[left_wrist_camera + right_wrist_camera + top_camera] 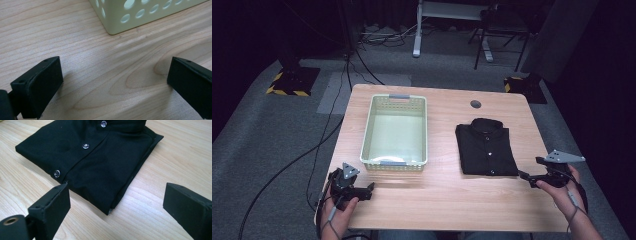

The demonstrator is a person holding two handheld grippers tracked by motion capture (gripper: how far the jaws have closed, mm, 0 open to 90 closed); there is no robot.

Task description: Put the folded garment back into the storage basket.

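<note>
Left gripper, high view: left gripper sits at the near left edge of the table, held in a hand; it lies just in front of the basket's near wall. Jaw spacing cannot be read from this height.
Right gripper, high view: right gripper is at the near right, held in the other hand, its tip close to the near right corner of the folded shirt.
Shirt position, high view: black, folded into a neat rectangle, collar at the far end, lying flat on the right half of the table, well apart from the basket, which has nothing in it.
Left gripper view: jaws spread wide, nothing between them but bare wood; a corner of the perforated basket stands ahead.
Right gripper view: jaws released and wide apart, not touching anything; the shirt corner lies just ahead, between them, button placket facing up.
Handling estimate: light, soft, limp cloth; likely to unfold or sag if lifted from one point; not fragile, not slippery.
Grasp estimate: pinch through all stacked layers at the near edge, ideally one gripper at each near corner, so the fold holds.
</note>
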